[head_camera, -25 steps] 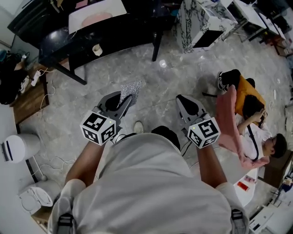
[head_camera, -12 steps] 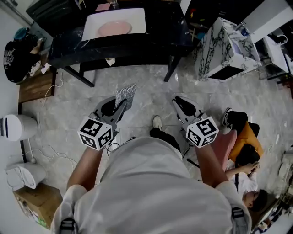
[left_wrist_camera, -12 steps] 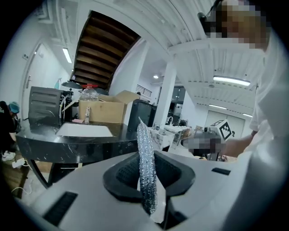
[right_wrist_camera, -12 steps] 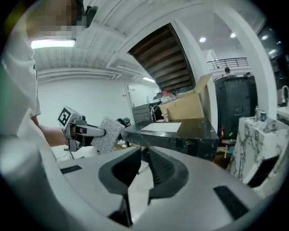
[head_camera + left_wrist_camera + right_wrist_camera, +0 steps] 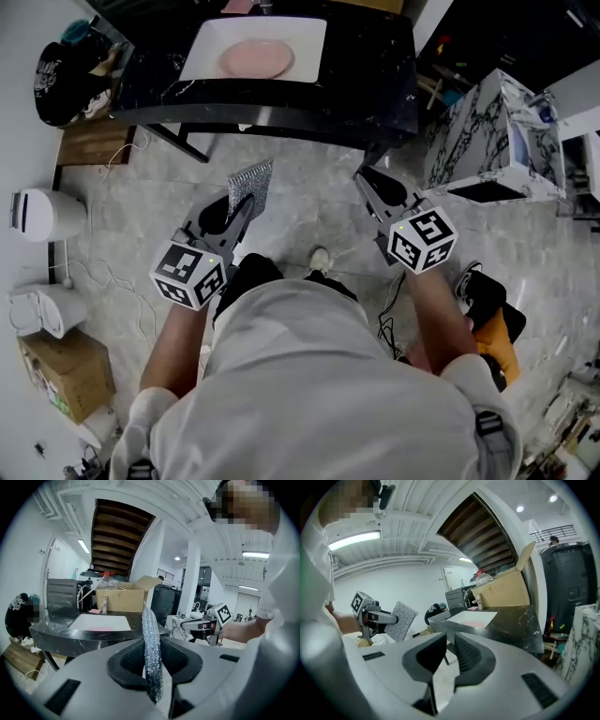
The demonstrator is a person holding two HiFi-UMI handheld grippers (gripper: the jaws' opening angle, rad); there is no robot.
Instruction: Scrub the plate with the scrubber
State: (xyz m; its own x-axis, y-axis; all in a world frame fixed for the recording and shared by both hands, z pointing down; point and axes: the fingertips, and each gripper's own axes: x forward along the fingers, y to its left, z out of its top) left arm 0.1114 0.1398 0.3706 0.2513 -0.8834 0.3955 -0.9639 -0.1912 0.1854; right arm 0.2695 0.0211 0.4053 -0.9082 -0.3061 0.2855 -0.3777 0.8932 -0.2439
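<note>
Silvery mesh scrubber (image 5: 251, 183) clamped upright in the left gripper (image 5: 244, 202), right gripper (image 5: 367, 178) closed on nothing, and the pink plate (image 5: 255, 58) sits untouched on its white tray (image 5: 309, 37) on the black table (image 5: 375, 84) ahead, so no scrubbing yet, all of it left.

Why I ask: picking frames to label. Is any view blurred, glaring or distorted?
Head view: evenly lit, fairly sharp, plate clear, edges bowed. Left gripper view: heavy fisheye, black corners, scrubber glinting sharply in the left gripper. Right gripper view: same fisheye, ceiling tube blown out.
</note>
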